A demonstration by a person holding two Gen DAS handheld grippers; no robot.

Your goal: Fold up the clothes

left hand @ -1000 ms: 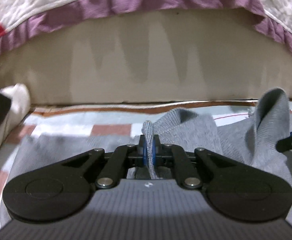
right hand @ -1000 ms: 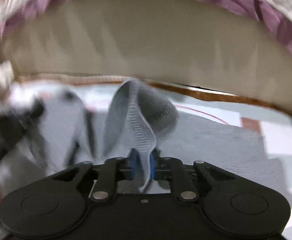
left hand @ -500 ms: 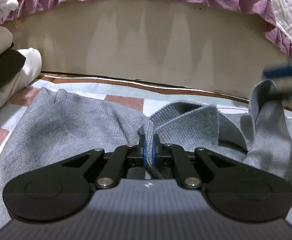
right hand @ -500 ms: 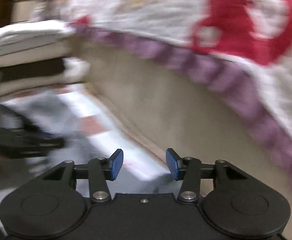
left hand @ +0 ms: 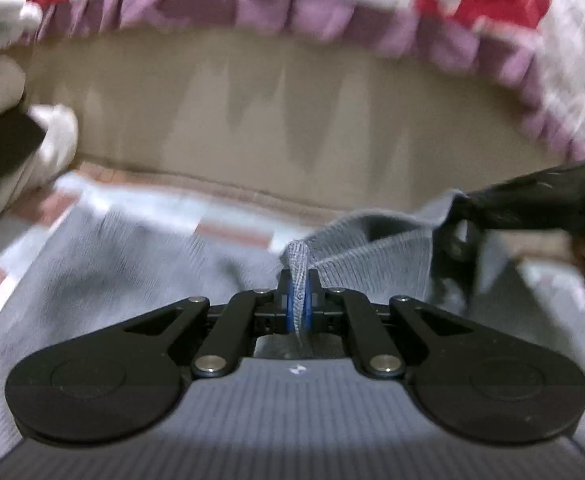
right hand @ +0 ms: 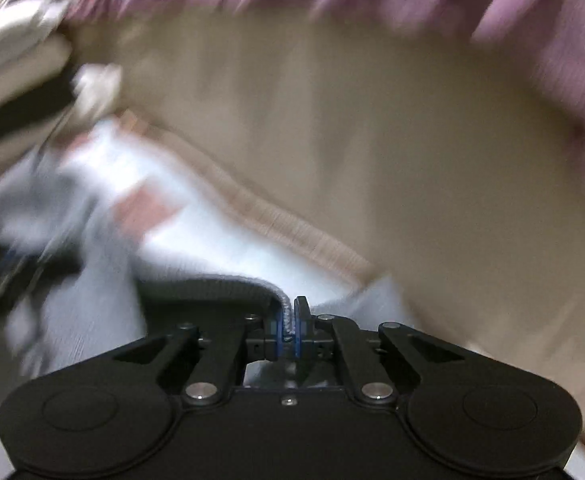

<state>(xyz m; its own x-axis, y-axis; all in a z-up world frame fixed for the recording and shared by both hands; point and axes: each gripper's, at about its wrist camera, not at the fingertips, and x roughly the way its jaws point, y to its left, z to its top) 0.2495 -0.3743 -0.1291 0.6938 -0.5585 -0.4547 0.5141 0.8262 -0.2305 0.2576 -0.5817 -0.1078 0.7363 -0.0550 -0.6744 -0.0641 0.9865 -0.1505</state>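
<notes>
A grey knit sweater (left hand: 140, 264) lies spread on a checked sheet. My left gripper (left hand: 299, 304) is shut on a pinched fold of its ribbed edge, which sticks up between the blue pads. In the left wrist view the right gripper (left hand: 532, 208) comes in from the right and touches the same raised edge. In the blurred right wrist view, the right gripper (right hand: 290, 328) is shut on a grey ribbed edge of the sweater (right hand: 220, 292), which arcs off to the left.
A beige upright panel (left hand: 276, 128) stands just beyond the sweater, under a quilt with a purple frill (left hand: 252, 12). Folded white and dark clothes (left hand: 8, 128) are stacked at the left. The checked sheet (left hand: 144, 208) shows between sweater and panel.
The right gripper was open half a second ago and is now shut on the sweater's edge. The left gripper kept its hold; its view shifted slightly.
</notes>
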